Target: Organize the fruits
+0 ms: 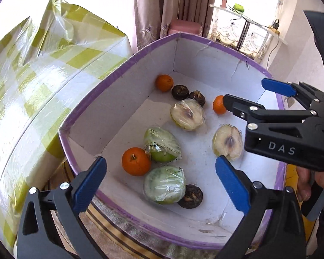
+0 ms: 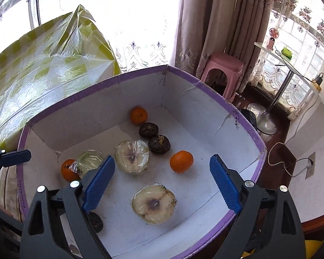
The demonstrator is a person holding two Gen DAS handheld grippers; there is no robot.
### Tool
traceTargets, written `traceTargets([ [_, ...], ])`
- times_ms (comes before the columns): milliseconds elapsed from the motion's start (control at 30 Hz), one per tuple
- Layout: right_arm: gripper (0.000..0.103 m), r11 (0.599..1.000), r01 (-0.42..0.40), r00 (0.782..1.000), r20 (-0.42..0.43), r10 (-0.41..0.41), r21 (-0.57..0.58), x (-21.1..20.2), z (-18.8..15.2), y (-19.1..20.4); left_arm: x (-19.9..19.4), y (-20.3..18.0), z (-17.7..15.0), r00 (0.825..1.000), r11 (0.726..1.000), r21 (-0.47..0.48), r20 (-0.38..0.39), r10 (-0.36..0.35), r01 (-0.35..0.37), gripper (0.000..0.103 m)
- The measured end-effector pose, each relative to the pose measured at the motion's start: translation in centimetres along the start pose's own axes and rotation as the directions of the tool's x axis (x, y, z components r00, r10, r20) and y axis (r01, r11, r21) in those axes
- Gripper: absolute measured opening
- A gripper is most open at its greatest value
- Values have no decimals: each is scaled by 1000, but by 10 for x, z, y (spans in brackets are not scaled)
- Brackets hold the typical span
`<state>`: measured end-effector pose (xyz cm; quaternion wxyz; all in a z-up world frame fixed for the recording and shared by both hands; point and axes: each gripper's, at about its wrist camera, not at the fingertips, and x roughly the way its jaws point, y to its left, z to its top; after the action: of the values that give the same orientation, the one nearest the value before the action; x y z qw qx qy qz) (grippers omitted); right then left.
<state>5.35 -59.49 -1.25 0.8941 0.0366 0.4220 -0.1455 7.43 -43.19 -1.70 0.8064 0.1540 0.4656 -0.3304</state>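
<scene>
A white cardboard box with a purple rim (image 1: pixel 110 79) (image 2: pixel 80 95) holds the fruit: three oranges (image 1: pixel 136 161) (image 2: pixel 181 161), several plastic-wrapped apple halves (image 1: pixel 188 114) (image 2: pixel 153 204), and three dark round fruits (image 1: pixel 180 92) (image 2: pixel 159 144). My left gripper (image 1: pixel 162 185) is open and empty above the box's near side, over an orange and two wrapped green halves (image 1: pixel 164 184). My right gripper (image 2: pixel 162 182) is open and empty above a cut-face-up half. It also shows in the left wrist view (image 1: pixel 246 96), open over the box's right side.
A surface covered in green-checked plastic (image 1: pixel 32 82) (image 2: pixel 43 69) lies left of the box. A pink stool (image 2: pixel 223 71), curtains (image 2: pixel 196 21), a small side table (image 2: pixel 291 64) and floor cables (image 2: pixel 283 153) stand behind and to the right.
</scene>
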Motion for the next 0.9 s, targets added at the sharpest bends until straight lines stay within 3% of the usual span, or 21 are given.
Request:
traceTargets([
  [300,86,999,31,999,22,-31,27,-34,-16,2,-41,12,-20,988,987,-129,128,-83,100,101],
  [500,86,999,38,999,19,-39,16,-39,-23,10,-32,21,-25,997,983,-183,72,2,11,101],
  [700,86,999,38,999,21,-38,8,-38,-24,14,-35,31,-27,993,975,-208,101,-55,75,101],
  [900,86,999,38,999,13,-39,13,-35,-26,14,-37,24,-27,991,981,-176,115,-66,85,101],
])
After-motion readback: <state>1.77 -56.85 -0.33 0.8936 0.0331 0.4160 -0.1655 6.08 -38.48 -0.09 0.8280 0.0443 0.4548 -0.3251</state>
